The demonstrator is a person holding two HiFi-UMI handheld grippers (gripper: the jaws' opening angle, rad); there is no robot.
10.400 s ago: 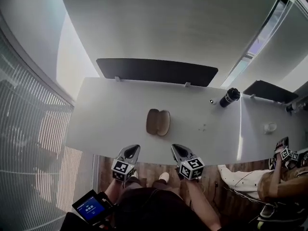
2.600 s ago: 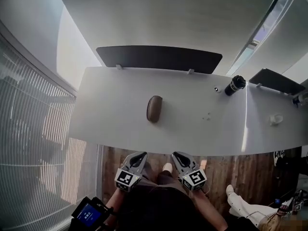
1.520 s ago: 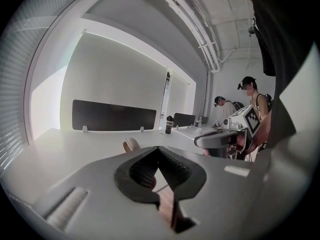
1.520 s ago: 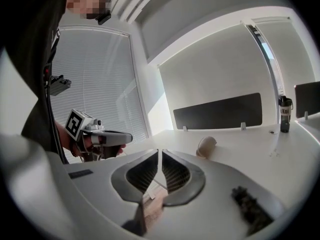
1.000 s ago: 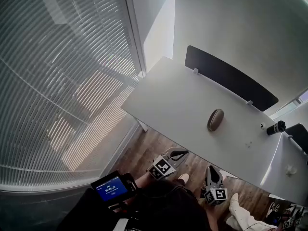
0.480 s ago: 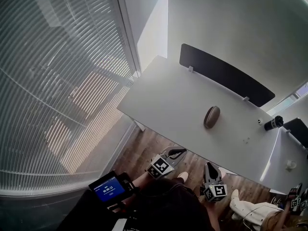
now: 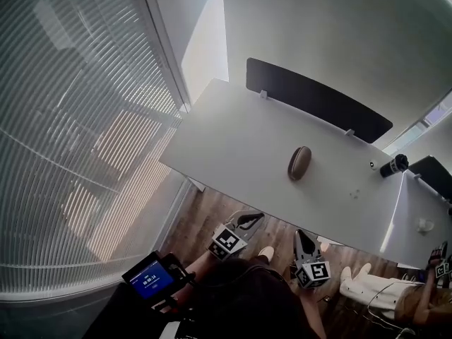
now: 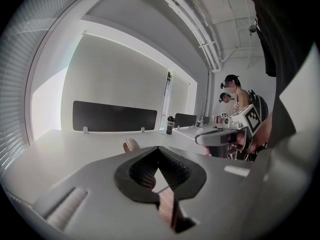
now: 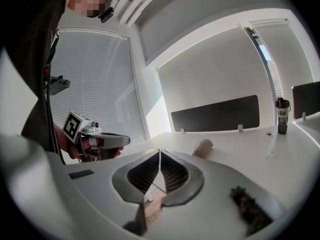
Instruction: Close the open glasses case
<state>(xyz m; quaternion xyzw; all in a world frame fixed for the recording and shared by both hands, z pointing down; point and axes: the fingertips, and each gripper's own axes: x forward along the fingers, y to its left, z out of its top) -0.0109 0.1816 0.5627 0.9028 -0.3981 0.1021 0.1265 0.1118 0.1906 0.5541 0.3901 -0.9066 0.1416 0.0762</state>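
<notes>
The brown glasses case [image 7: 299,162] lies closed on the white table [image 7: 233,136], and shows small in the left gripper view [image 8: 131,144] and the right gripper view [image 9: 203,147]. Both grippers are held off the table's near edge, over the wooden floor, well short of the case. My left gripper [image 7: 253,217] has its jaw tips together with nothing between them [image 8: 158,147]. My right gripper [image 7: 299,235] is closing, its tips meeting on nothing [image 9: 160,151]. Each gripper sees the other beside it: the right gripper [image 8: 200,139], the left gripper [image 9: 122,140].
A black divider panel [image 7: 318,99] stands along the table's far edge. A black bottle [image 7: 393,165] stands at the far right, with a second desk beyond it. Another person [image 7: 395,295] sits at the lower right. Window blinds [image 7: 70,119] fill the left. A small screen [image 7: 150,280] is at my left side.
The case, open ten seconds ago, has been closed since 2.6 s ago. In the last second the head view has swung and the table has slid left in it; both grippers keep their places.
</notes>
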